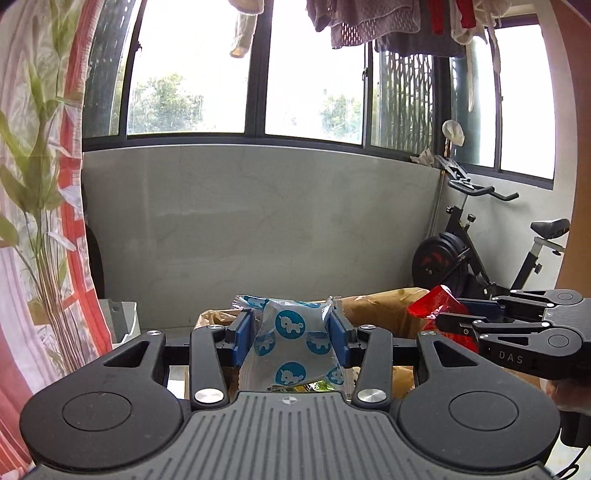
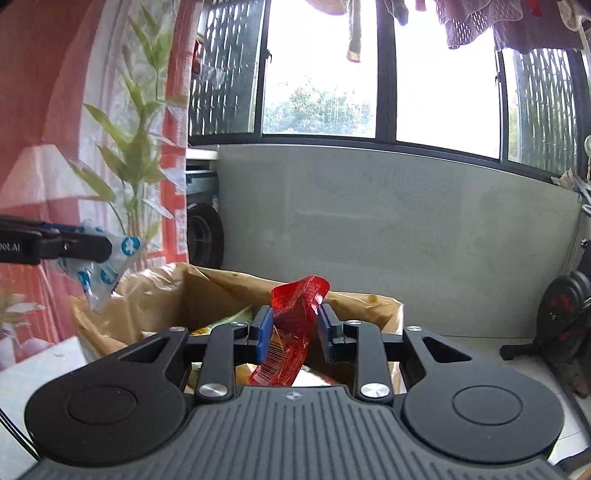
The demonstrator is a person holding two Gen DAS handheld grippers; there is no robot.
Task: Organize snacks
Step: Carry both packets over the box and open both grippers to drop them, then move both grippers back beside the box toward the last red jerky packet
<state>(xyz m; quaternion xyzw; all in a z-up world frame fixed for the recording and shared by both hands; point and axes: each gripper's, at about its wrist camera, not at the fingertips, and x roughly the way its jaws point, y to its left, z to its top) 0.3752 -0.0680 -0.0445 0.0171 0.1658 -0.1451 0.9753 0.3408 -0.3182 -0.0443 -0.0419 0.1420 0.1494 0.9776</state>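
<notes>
My left gripper [image 1: 291,332] is shut on a silvery snack packet [image 1: 295,347] printed with blue unicorn circles, held up above an open brown paper bag [image 1: 376,310]. My right gripper [image 2: 295,328] is shut on a crinkled red snack packet [image 2: 291,325] with a barcode, also lifted over the brown paper bag [image 2: 221,291]. In the left wrist view the right gripper [image 1: 443,317] enters from the right with the red packet [image 1: 432,302]. The right wrist view shows the left gripper [image 2: 103,247] at the left edge with the unicorn packet [image 2: 107,266]. More wrappers lie inside the bag.
A grey low wall [image 1: 258,221] under large windows stands behind the bag. A leafy plant [image 2: 136,147] and a red-and-white curtain [image 1: 77,221] fill the left side. An exercise bike [image 1: 480,251] stands at the right. Laundry [image 1: 388,26] hangs overhead.
</notes>
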